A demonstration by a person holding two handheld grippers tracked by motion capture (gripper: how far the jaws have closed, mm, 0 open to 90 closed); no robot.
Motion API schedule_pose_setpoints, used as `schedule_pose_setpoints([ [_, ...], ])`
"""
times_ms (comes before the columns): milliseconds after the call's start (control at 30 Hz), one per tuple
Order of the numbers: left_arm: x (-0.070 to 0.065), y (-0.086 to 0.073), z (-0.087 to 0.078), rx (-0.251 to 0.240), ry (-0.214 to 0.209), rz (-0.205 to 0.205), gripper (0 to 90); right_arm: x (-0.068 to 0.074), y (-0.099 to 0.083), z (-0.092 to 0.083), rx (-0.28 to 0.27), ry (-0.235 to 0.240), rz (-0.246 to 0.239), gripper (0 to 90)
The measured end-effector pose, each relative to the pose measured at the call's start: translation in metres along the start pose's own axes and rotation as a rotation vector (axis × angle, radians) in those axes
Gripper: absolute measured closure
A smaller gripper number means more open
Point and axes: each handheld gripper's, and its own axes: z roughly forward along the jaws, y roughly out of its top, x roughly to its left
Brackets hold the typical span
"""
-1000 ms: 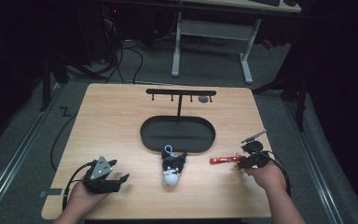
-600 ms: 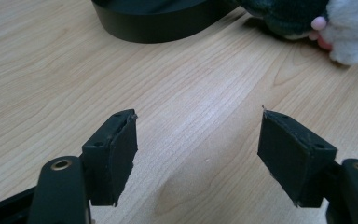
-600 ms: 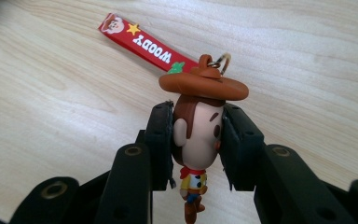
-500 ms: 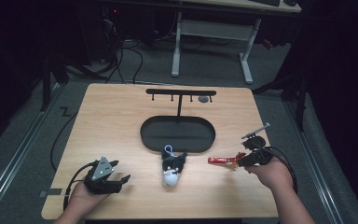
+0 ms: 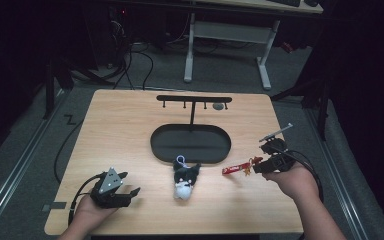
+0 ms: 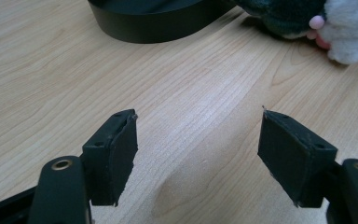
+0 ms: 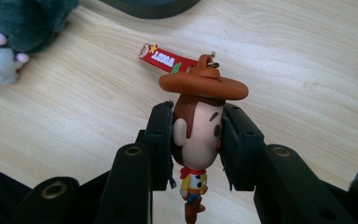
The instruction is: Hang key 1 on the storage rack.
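A cowboy-figure keychain point(image 7: 198, 135) with a brown hat and a red strap point(image 7: 168, 58) is in my right gripper point(image 7: 196, 137), whose pads are shut on the figure's head. In the high view that gripper point(image 5: 258, 165) hovers over the table's right side and the red strap point(image 5: 234, 169) trails to its left. A dark plush cat point(image 5: 184, 181) with a white face lies at the front centre. My left gripper point(image 5: 129, 193) rests at the front left, and its jaws point(image 6: 198, 144) stand wide apart over bare wood.
A black oval tray point(image 5: 190, 142) sits mid-table with a T-shaped hook rack point(image 5: 194, 99) rising behind it; a small grey object point(image 5: 219, 106) is by the rack's right end. The tray's rim point(image 6: 144, 23) and the plush point(image 6: 307, 23) lie beyond the left jaws.
My right gripper has risen off the table with the cowboy keychain held in it. The left gripper and the plush cat have stayed where they were.
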Motion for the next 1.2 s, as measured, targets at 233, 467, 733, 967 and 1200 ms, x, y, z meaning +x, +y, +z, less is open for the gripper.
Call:
schedule_pose_setpoints([
  [233,0.001,0.003,0.004,-0.018,-0.001,-0.007,28.8,0.009,0.007,-0.018,-0.012,0.002,-0.036,67.0],
  [467,-0.001,0.006,0.008,-0.016,-0.009,0.005,28.8,0.012,0.013,-0.031,-0.01,-0.018,-0.055,67.0],
  [733,-0.002,0.007,0.008,-0.021,-0.013,0.018,28.6,0.019,0.02,-0.036,0.009,-0.039,-0.065,67.0],
  [967,-0.002,0.005,0.007,-0.01,-0.013,0.018,28.2,0.02,0.027,-0.04,0.0,-0.047,-0.041,67.0],
  [1200,-0.001,0.0,0.002,-0.007,0.0,0.012,28.2,0.017,0.036,-0.04,0.0,-0.054,-0.049,67.0],
])
